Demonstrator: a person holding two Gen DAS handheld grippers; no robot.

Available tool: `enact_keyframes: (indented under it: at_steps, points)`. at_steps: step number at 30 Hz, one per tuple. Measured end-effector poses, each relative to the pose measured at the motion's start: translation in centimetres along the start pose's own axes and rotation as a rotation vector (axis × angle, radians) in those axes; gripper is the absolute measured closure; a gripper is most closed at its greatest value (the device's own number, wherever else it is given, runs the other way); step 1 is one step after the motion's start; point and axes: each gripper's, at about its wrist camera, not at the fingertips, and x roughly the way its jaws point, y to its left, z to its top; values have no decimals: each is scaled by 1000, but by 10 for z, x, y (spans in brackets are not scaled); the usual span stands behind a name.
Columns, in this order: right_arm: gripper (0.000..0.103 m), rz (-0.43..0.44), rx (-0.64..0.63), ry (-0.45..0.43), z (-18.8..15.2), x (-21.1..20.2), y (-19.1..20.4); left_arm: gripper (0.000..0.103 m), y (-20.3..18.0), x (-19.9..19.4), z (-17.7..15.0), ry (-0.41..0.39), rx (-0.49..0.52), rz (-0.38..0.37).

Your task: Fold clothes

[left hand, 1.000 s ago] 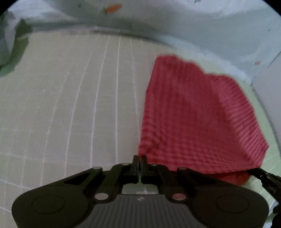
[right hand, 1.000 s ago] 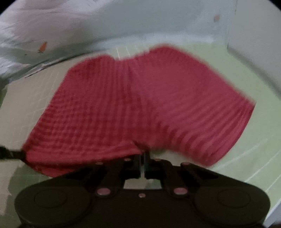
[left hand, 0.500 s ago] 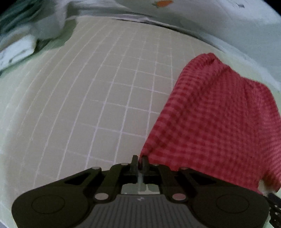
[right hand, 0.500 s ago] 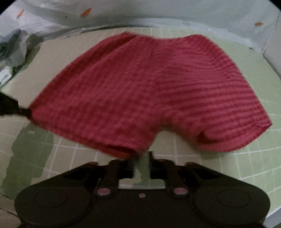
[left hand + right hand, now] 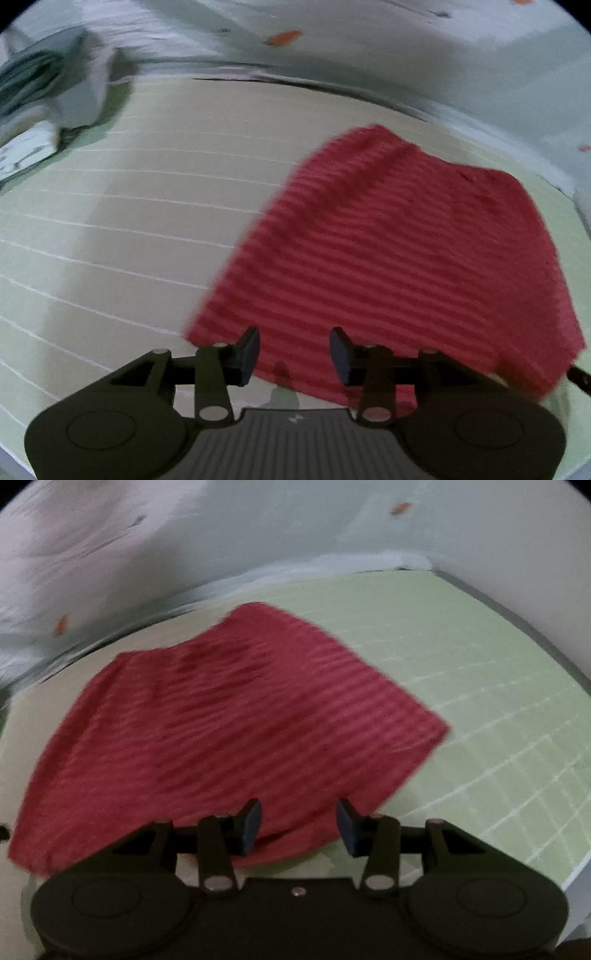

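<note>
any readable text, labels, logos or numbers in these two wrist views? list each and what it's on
No readable words or numbers in either view.
Left gripper body: a small pale logo mark, too small to read.
Wall covering: orange marks and dark smudges, blurred, not legible.
Grid mat: lines only, no numbers visible.
Red cloth: no label visible.

I see a pale green mat (image 5: 110, 229) with a white grid. A red checked cloth (image 5: 399, 251) lies flat on it, its near edge between my left fingers (image 5: 246, 352) and also between my right ones. A grey bundle (image 5: 55, 96) sits far left.
</note>
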Motion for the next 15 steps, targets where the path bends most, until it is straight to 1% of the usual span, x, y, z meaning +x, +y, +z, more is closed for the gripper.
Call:
enact_keyframes:
  at_steps: [2, 4, 7, 9, 12, 15]
  points:
    - [59, -15, 14, -4, 4, 4, -19, 59, -22, -2, -6, 11, 19, -30]
    - [60, -28, -2, -7, 7, 7, -36, 59, -46, -2, -11, 24, 34, -66]
    - [61, -42, -50, -9, 15, 16, -60, 59, -84, 2, -16, 40, 36, -127]
    - [61, -30, -80, -6, 21, 24, -72, 59, -105, 8, -18, 60, 12, -165]
    - [61, -6, -122, -2, 30, 35, -91, 59, -130, 16, -24, 94, -72, -228]
    - [61, 21, -159, 2, 40, 48, -109, 59, -146, 29, -30, 123, -206, -323]
